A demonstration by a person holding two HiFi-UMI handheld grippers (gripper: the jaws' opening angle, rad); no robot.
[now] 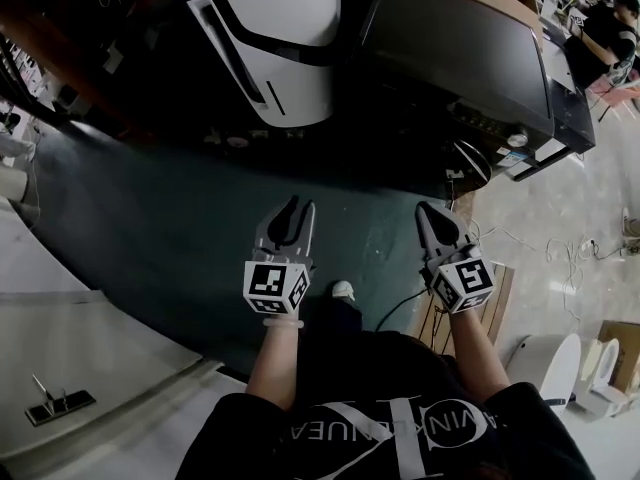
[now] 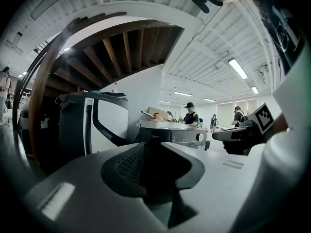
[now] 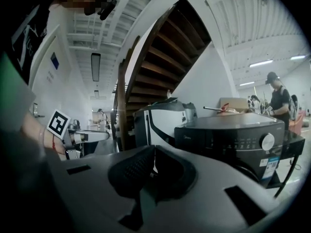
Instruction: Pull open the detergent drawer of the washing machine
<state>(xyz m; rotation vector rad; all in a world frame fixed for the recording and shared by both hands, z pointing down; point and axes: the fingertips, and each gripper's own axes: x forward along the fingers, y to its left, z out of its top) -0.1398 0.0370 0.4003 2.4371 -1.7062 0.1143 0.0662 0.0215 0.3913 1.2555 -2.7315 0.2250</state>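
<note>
The head view shows both grippers from above, side by side over the dark floor [image 1: 170, 228]. The left gripper [image 1: 292, 206] has its jaws pressed together at the tips, with nothing between them. The right gripper [image 1: 432, 210] is also closed and empty. Its own view shows only a thin slit of light between the pads.

In the head view the washing machine [image 1: 470, 48] is a dark box far and to the right, and only its top can be seen there. The right gripper view shows its front panel, with a round knob [image 3: 267, 141] at the right end. The panel is too dark to make out the outline of the drawer. This view also shows a wooden staircase [image 3: 170, 57] and a person [image 3: 278, 98] behind the machine.

The washing machine is well apart from both grippers, ahead and to the right, and nearer to the right gripper. A white and black appliance [image 1: 285, 38] stands to the left of it, far ahead of the left gripper.
</note>
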